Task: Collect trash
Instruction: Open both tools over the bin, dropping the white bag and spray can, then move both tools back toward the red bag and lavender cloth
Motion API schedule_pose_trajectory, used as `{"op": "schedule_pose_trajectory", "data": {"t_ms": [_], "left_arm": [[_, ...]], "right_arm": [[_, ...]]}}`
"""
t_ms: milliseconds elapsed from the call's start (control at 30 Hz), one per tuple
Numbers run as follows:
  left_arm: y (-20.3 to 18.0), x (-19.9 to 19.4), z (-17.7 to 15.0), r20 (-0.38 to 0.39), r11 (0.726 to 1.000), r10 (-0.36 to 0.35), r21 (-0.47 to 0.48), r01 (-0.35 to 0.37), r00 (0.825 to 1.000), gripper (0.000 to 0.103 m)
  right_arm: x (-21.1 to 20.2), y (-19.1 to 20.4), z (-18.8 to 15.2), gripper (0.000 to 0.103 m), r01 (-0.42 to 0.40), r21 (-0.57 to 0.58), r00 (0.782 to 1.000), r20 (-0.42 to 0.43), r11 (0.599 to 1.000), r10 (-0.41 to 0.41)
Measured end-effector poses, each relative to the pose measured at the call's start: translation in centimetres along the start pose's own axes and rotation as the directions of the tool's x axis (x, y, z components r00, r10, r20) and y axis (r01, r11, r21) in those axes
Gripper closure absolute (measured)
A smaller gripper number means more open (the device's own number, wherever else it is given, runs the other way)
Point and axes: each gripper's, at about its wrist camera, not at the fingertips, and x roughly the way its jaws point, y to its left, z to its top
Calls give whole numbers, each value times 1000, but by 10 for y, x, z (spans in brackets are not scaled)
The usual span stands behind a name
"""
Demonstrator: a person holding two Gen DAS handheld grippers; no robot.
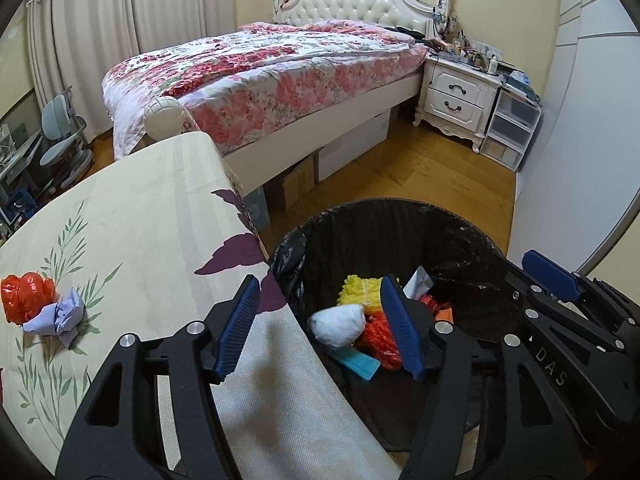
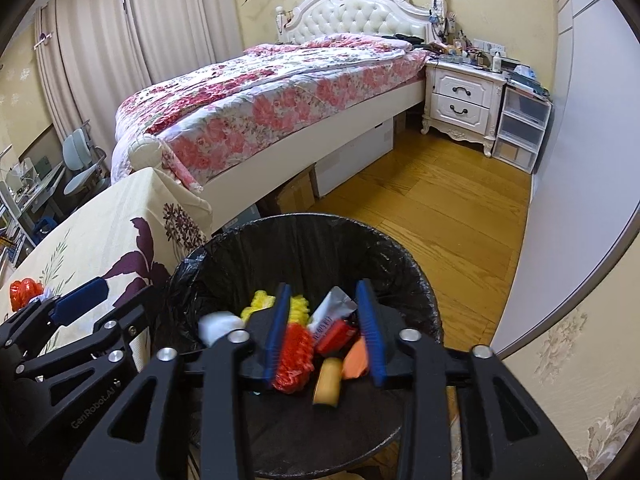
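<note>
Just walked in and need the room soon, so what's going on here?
A person is collecting trash with two handheld grippers. Both the left gripper and right gripper hang open over the black-lined bin, nothing between their jaws. A white wad shows blurred inside the bin above the other scraps. A red bag and lilac paper remain on the table.
</note>
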Motion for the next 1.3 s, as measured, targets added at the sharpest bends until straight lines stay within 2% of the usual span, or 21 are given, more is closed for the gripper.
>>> {"op": "schedule_pose_trajectory", "data": {"t_ms": [67,300,400,667,900,1300], "left_arm": [[3,-2,0,7,1000,2,-7,-2,1000,34],[11,-10,-4,18,1000,13,-15,-13,1000,26],[15,-15,-5,21,999,49,-18,-49,999,22],[45,-40,-15,36,995,83,-62,-80,996,21],[92,-64,-31,33,983,146,-118,-141,989,21],[193,-102,-71,-20,924,278,-267,-273,960,21]], "right_arm": [[-2,-1,0,62,4,2,1000,3,1000,-4],[-10,1,-1,37,42,-5,999,30,999,-42],[-14,1,0,27,51,1,998,39,999,-51],[-20,25,-5,25,14,-27,999,29,1000,-13],[-23,66,-10,25,-67,-73,998,5,995,68],[-26,171,-27,25,-241,-214,971,-66,947,232]]}}
